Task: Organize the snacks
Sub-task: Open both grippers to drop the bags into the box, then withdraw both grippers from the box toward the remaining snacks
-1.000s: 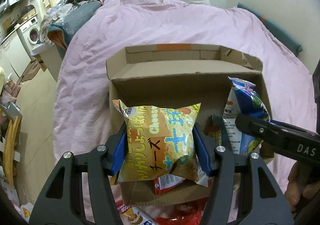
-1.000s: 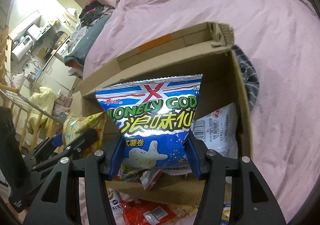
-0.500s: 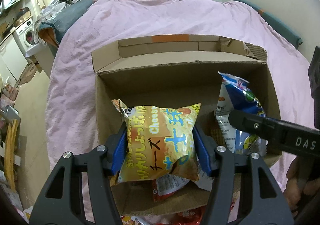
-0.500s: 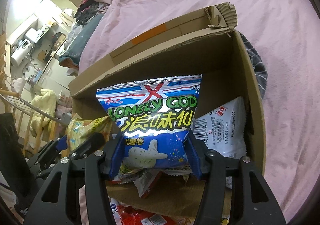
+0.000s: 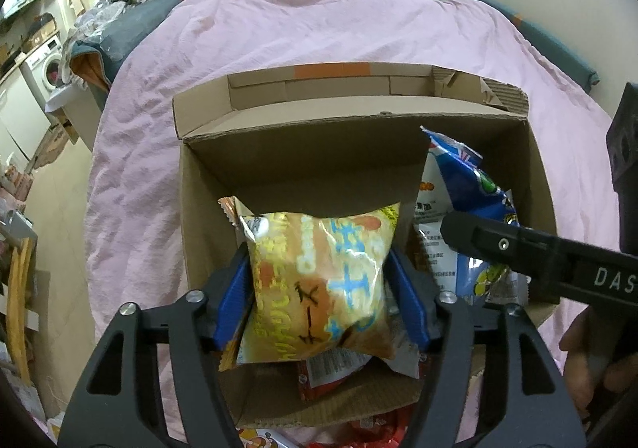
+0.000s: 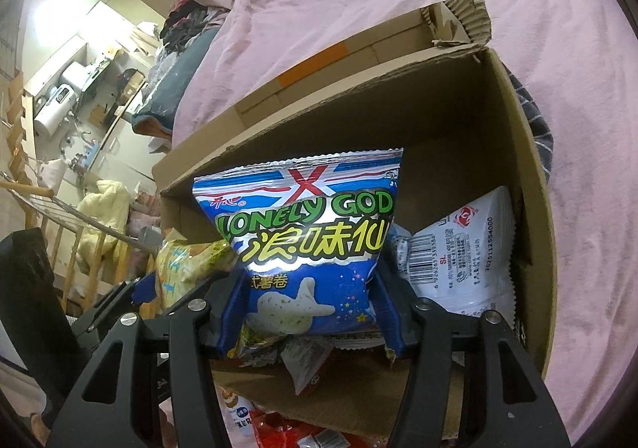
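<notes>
An open cardboard box (image 5: 199, 217) lies on a pink bed. My left gripper (image 5: 319, 296) is shut on a yellow cheese snack bag (image 5: 319, 280) and holds it inside the box's left half. My right gripper (image 6: 307, 308) is shut on a blue "Lonely God" chip bag (image 6: 307, 232), held inside the same box (image 6: 530, 185) at the right. The blue bag (image 5: 474, 193) and the right gripper's arm also show in the left wrist view. The yellow bag (image 6: 183, 260) shows at the left of the right wrist view.
A white snack bag (image 6: 462, 260) leans on the box's right wall. Red packets (image 5: 331, 372) lie on the box floor, and more packets (image 6: 287, 432) lie in front of the box. The pink duvet (image 5: 303, 33) surrounds the box. Furniture stands left of the bed.
Both grippers have moved forward and down into the box with their bags. The box now looks larger and closer in both views.
</notes>
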The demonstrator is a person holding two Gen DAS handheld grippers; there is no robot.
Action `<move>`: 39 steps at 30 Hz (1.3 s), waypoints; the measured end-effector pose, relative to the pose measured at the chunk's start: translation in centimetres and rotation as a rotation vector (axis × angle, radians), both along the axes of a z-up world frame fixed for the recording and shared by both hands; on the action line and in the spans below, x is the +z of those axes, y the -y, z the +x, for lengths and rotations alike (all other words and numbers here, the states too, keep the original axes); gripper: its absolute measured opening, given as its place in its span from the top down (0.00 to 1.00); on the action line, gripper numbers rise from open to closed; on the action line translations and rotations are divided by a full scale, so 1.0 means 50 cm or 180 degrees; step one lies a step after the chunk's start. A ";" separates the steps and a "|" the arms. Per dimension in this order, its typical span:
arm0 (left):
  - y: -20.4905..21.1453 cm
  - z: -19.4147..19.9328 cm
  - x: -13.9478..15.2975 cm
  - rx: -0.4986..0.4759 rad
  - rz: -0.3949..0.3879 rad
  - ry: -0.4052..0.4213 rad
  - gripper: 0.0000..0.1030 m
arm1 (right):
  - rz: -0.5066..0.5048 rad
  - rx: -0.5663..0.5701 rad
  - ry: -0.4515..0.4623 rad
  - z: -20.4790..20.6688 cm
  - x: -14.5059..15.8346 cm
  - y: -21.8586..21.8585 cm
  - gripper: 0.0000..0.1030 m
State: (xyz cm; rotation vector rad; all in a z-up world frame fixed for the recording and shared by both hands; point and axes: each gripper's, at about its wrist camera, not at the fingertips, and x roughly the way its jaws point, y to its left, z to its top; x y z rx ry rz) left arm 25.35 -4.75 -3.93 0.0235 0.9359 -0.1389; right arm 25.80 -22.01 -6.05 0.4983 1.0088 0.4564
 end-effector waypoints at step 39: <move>-0.029 -0.072 0.056 0.0208 0.0058 0.0340 0.20 | -0.0199 -0.0199 0.0435 -0.068 0.081 0.042 0.15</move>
